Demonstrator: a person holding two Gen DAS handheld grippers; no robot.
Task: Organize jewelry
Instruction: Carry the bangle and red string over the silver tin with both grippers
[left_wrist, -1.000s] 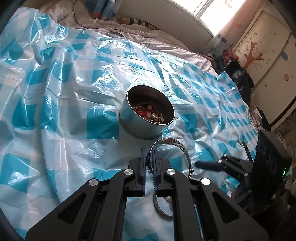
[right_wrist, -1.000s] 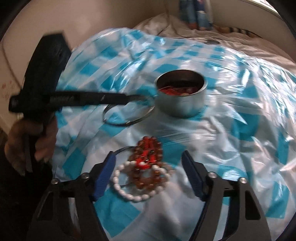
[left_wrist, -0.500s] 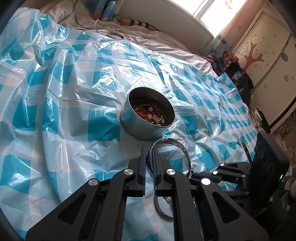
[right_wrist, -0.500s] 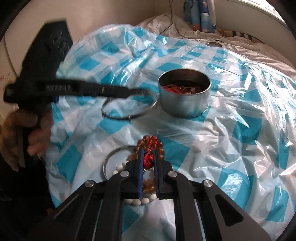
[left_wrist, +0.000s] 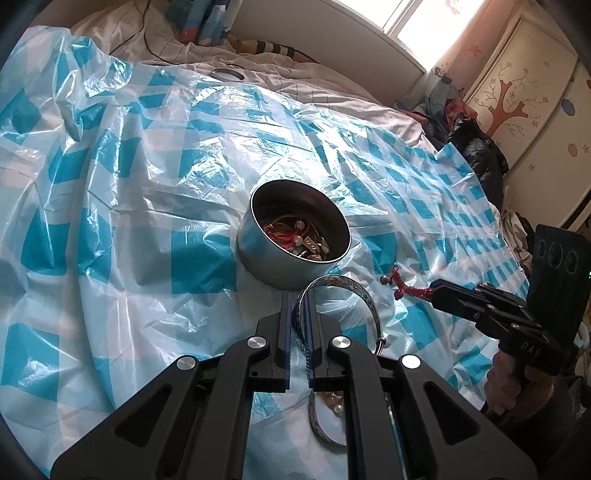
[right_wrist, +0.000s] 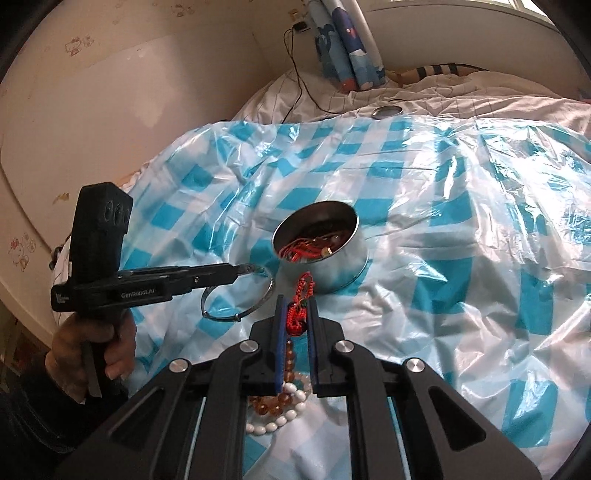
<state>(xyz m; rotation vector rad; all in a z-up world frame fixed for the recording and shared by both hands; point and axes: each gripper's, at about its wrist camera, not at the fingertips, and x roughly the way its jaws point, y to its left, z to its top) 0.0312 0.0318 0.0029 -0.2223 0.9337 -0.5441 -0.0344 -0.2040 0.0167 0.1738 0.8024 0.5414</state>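
Observation:
A round metal tin (left_wrist: 295, 254) holding red cords and beads sits on the blue-checked plastic sheet; it also shows in the right wrist view (right_wrist: 325, 247). My left gripper (left_wrist: 298, 299) is shut on a silver patterned bangle (left_wrist: 354, 291) and holds it just in front of the tin. In the right wrist view the left gripper (right_wrist: 247, 267) and the bangle (right_wrist: 236, 295) appear left of the tin. My right gripper (right_wrist: 295, 306) is shut on a red cord bracelet (right_wrist: 301, 299), lifted near the tin. The right gripper (left_wrist: 436, 291) and red cord (left_wrist: 402, 288) show in the left wrist view.
An amber bead bracelet (right_wrist: 273, 398) and a white bead bracelet (right_wrist: 280, 417) lie on the sheet under my right gripper. A small round lid (right_wrist: 387, 110) lies far back on the bedsheet. A cable (right_wrist: 299, 74) runs by the wall. A wardrobe (left_wrist: 517, 92) stands at right.
My right gripper closed on the red cord bracelet and lifted it off the bead pile toward the tin. My left gripper kept holding the bangle near the tin.

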